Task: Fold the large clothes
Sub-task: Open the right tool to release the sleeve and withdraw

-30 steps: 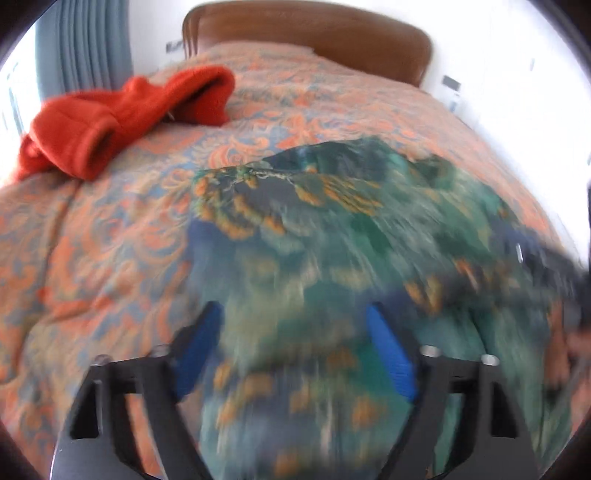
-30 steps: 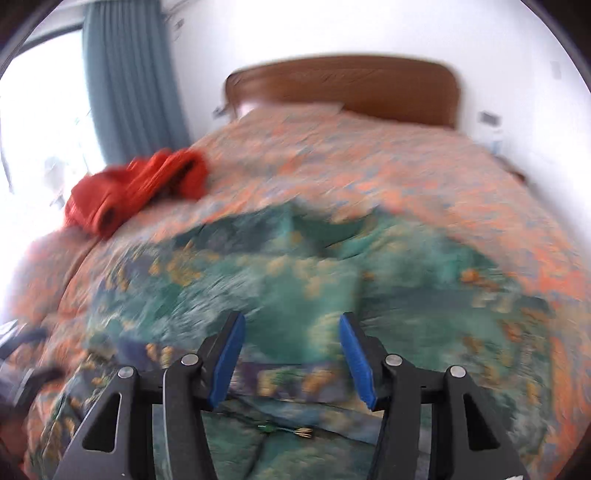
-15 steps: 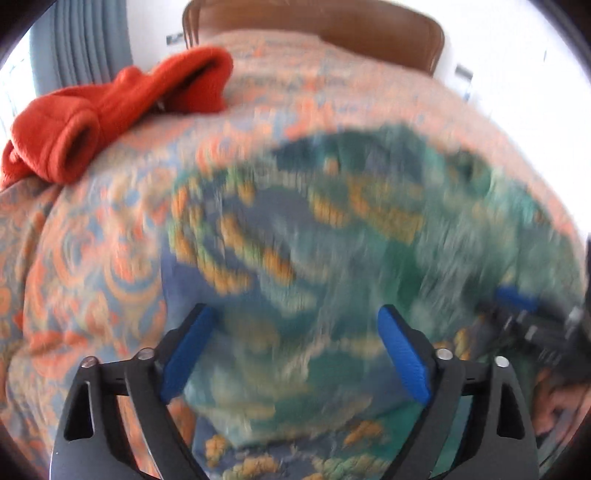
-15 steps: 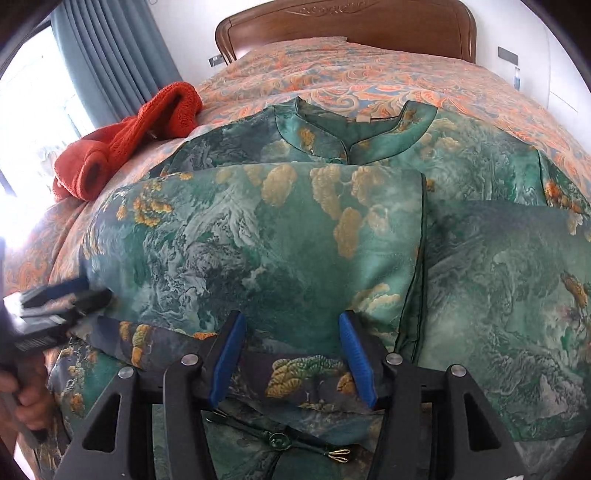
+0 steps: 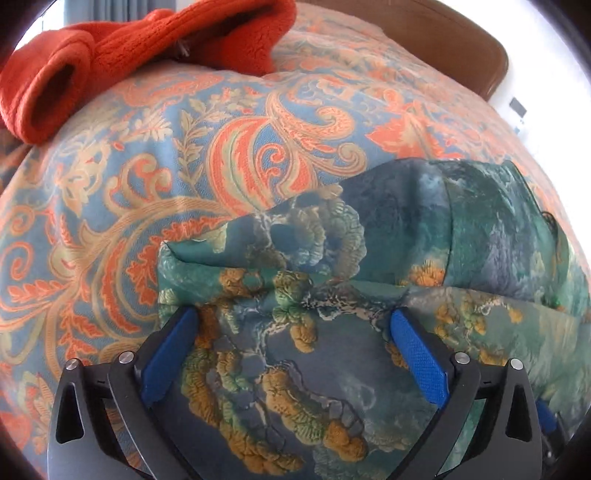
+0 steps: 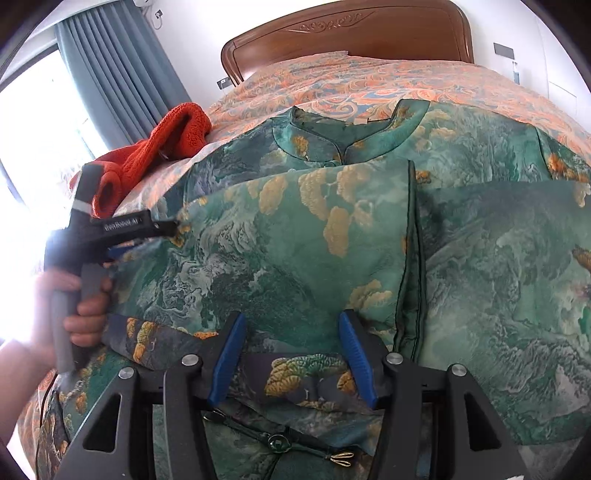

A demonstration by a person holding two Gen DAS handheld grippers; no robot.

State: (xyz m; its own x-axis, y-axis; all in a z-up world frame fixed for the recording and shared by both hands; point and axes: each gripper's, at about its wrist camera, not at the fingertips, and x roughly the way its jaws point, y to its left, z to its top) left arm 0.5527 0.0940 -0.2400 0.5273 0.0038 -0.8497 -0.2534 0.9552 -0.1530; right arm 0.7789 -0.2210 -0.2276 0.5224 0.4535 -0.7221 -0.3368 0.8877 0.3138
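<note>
A large green silk garment (image 6: 303, 236) with gold tree print lies spread on the bed, its collar (image 6: 351, 136) toward the headboard and one panel folded across the front. In the left wrist view the garment's left edge (image 5: 332, 258) lies folded over. My left gripper (image 5: 291, 325) is open with empty blue pads low over that folded edge. It also shows at the left of the right wrist view (image 6: 122, 229), held by a hand. My right gripper (image 6: 291, 328) is open over the garment's lower folded part, holding nothing.
An orange knit sweater (image 5: 122, 48) lies bunched on the bedspread (image 5: 184, 155) to the left, also in the right wrist view (image 6: 162, 147). A wooden headboard (image 6: 351, 33), blue curtains (image 6: 122, 70) and a bright window are behind. A knotted cord fastener (image 6: 280, 441) lies below the right gripper.
The left gripper has moved forward and down to the garment's left folded edge. The right gripper has stayed over the lower fold, and the view has sharpened.
</note>
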